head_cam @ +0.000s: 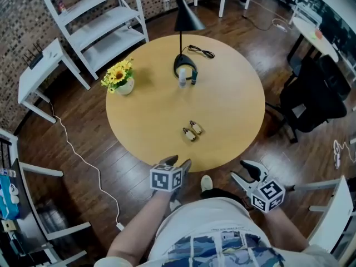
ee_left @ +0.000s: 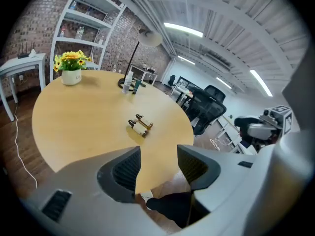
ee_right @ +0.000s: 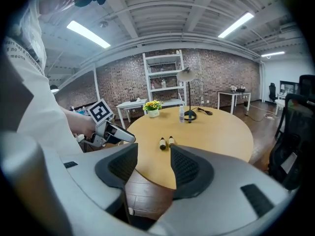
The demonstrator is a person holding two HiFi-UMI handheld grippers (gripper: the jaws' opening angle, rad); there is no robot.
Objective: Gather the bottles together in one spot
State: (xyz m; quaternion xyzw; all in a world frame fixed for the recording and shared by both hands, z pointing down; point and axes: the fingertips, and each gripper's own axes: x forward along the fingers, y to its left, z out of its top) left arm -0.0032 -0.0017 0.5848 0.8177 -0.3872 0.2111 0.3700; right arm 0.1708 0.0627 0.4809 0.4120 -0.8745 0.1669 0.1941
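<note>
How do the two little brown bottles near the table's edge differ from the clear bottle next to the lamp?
The brown bottles lie on their sides; the clear bottle stands upright. The brown bottles are short and amber with dark caps; the clear bottle is taller and see-through. All rest on the round table.

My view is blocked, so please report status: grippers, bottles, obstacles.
Left gripper open, empty; right gripper open, empty; both at the table's near edge. Two small bottles lie side by side near us; two upright bottles beside the lamp. Nothing lies between.
</note>
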